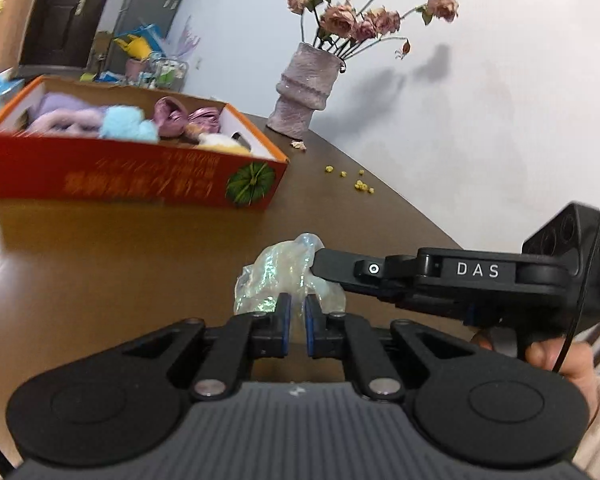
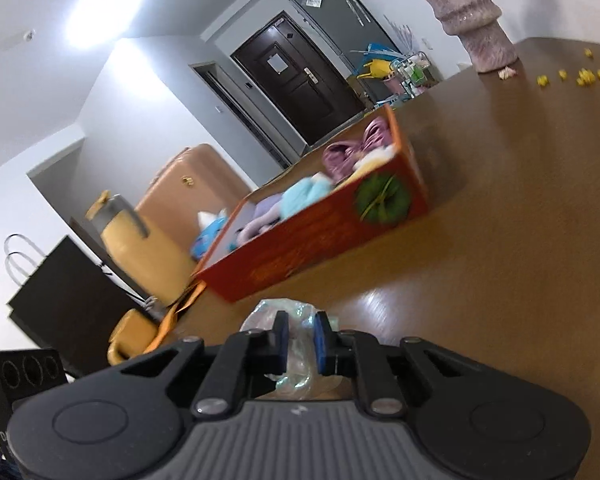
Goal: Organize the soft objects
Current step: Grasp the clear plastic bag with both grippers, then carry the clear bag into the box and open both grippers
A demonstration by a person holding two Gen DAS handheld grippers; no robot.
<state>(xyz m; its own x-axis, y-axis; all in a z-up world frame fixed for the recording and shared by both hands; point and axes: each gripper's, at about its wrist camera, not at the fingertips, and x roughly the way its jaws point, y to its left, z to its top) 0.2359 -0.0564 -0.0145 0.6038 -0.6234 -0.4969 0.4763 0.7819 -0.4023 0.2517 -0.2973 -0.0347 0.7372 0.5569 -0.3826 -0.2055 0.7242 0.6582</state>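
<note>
A crumpled iridescent translucent soft piece [image 1: 276,272] is held above the brown table [image 1: 120,248]. My left gripper [image 1: 298,320] is shut on its near part. My right gripper comes in from the right in the left wrist view [image 1: 320,264] and pinches the same piece; in the right wrist view it [image 2: 302,340] is shut on the piece [image 2: 296,360]. The red cardboard box [image 1: 140,176] sits at the left, holding purple, blue, pink and yellow soft items [image 1: 124,124]. It also shows in the right wrist view [image 2: 320,224].
A pink vase [image 1: 304,88] with dried roses stands at the table's far edge by the wall. Small yellow crumbs [image 1: 360,184] and a petal lie near it. Beyond the table are a tan suitcase [image 2: 180,208], a black paper bag [image 2: 60,292] and a dark door.
</note>
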